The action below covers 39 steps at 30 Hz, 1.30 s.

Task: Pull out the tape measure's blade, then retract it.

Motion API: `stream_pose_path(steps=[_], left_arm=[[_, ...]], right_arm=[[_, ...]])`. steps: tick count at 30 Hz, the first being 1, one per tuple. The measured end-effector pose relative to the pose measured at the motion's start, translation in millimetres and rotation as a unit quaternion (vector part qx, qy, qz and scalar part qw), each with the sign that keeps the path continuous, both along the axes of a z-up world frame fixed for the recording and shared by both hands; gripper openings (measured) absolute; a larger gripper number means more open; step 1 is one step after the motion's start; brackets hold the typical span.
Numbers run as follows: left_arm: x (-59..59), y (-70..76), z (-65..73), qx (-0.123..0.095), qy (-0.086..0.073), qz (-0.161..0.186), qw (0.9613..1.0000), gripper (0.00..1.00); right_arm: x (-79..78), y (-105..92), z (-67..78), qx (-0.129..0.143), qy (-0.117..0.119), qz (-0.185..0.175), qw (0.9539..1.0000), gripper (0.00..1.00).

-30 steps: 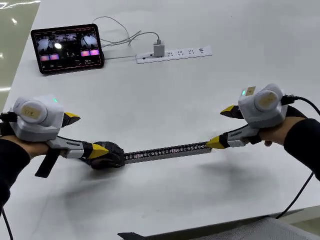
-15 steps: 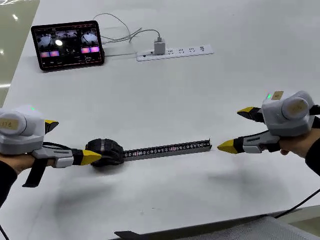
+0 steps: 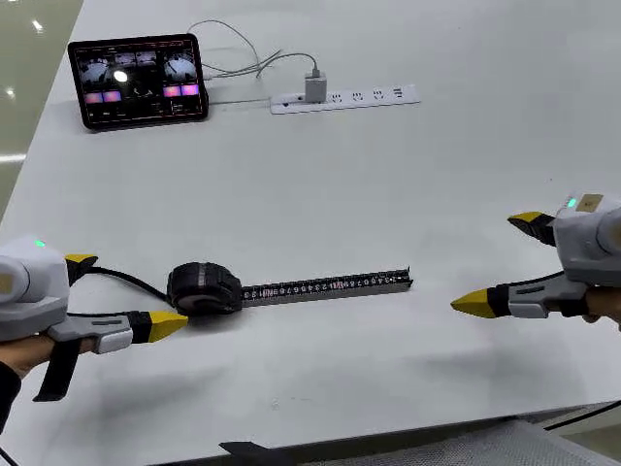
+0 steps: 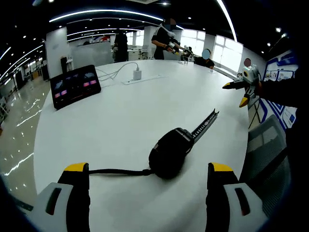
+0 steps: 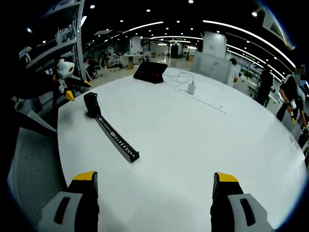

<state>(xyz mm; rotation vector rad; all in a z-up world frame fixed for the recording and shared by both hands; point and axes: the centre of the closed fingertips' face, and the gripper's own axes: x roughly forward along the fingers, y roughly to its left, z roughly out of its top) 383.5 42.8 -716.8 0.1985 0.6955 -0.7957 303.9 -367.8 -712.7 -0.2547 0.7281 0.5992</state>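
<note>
Cropped edges, unreadable print

Cuts off the rear of the left gripper at the head view's left edge, and likewise the rear of the right gripper at the right edge. Cannot read the markings on the blade: too small in the head view, smeared in both gripper views. Cannot tell how the blade's far tip is shaped. Cannot make out what plays on the tablet beyond bright patches. Clips a mesh chair at the bottom edge.
</note>
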Motion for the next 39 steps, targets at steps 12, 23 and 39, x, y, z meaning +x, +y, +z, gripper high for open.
stream_pose_path(steps=[12, 23, 39], left_arm=[[-15.3, 9.2, 4.9, 0.001, -0.028, -0.010, 0.9996, 0.99], [-37.5, 21.0, -5.9, 0.015, -0.040, -0.016, 0.9990, 0.99], [-51.6, 27.9, -8.2, 0.018, -0.028, -0.017, 0.9993, 0.99]], right_arm=[[-34.9, -29.0, -1.0, -0.005, 0.005, -0.021, 0.9998, 0.99], [-53.8, -43.3, -5.5, -0.010, -0.013, -0.029, 0.9994, 0.99], [-72.2, -53.6, -7.5, -0.004, -0.020, -0.038, 0.9991, 0.99]])
